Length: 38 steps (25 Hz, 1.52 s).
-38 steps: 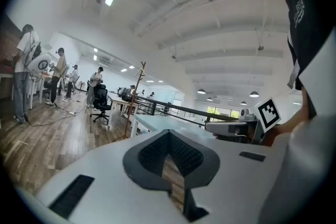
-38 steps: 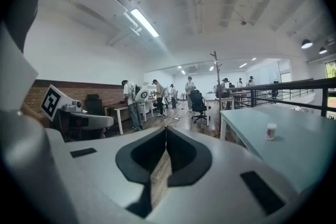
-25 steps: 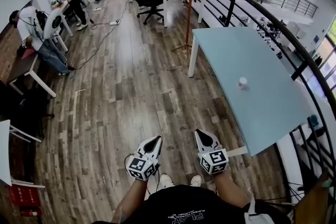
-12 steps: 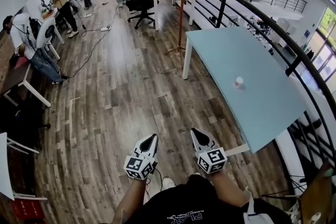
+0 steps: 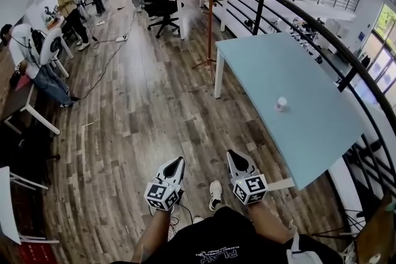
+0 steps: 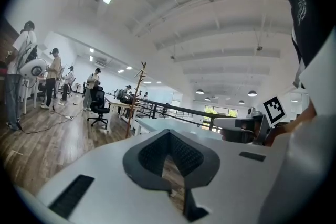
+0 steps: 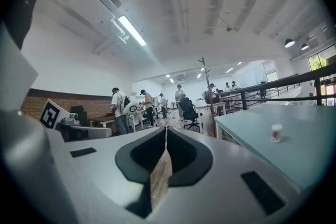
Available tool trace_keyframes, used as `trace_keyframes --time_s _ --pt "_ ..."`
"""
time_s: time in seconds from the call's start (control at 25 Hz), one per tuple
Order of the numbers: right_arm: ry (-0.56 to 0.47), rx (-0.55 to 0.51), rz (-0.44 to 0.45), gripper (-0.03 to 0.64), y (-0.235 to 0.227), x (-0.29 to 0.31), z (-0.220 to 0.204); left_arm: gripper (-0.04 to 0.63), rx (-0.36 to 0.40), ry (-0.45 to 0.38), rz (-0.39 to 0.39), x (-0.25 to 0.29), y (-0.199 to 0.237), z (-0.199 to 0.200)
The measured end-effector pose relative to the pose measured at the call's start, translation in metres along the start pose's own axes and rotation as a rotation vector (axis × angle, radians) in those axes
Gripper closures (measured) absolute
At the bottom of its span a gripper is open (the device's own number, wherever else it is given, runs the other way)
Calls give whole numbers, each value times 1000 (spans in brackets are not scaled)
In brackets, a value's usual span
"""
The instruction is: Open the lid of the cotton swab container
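While the person stands on the wooden floor (image 5: 142, 102) short of the desk (image 5: 272, 65), no step of the task has begun

State of left tongs (image 5: 179, 161): jaws pressed together, nothing between them; only floor shows through the slit behind the tips. State of right tongs (image 5: 232, 154): likewise closed and empty. Both are held low in front of the body, side by side, near the desk's near corner but not over it

Position of cotton swab container (image 5: 281, 103): upright, alone, about mid-desk, clear of every edge and well apart from both tongs. The right gripper view shows it as a small white container with a pinkish band. Its lid (image 7: 276, 126) appears seated, though it is too small to be sure

Done so far: nothing. Left to do, by my reading:
- close in on the desk
- open one pair of tongs and steady the container
- take the lid with the other pair and lift or flip it

Whether the lid is hinged or pulls off cannot be told from here
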State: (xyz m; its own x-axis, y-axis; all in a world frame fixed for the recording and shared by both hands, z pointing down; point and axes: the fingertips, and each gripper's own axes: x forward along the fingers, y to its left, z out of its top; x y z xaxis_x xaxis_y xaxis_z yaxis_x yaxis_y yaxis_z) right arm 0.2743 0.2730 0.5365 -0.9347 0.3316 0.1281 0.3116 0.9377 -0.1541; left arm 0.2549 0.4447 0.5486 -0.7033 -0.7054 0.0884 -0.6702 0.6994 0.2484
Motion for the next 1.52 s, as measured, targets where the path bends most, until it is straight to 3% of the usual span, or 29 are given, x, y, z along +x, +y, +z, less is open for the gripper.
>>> trace_keyframes --time_s 0.32,0.72,1.36,1.52 --pt "-38 17 -41 595 -65 68 28 592 5 -24 13 84 36 35" --pt "-13 -10 24 595 -108 126 36 592 3 3 -18 160 50 40" --pt "15 26 6 595 -169 140 32 592 -5 60 -90 236 35 27" --pt "36 26 -2 595 -178 145 30 592 7 71 -149 262 35 25"
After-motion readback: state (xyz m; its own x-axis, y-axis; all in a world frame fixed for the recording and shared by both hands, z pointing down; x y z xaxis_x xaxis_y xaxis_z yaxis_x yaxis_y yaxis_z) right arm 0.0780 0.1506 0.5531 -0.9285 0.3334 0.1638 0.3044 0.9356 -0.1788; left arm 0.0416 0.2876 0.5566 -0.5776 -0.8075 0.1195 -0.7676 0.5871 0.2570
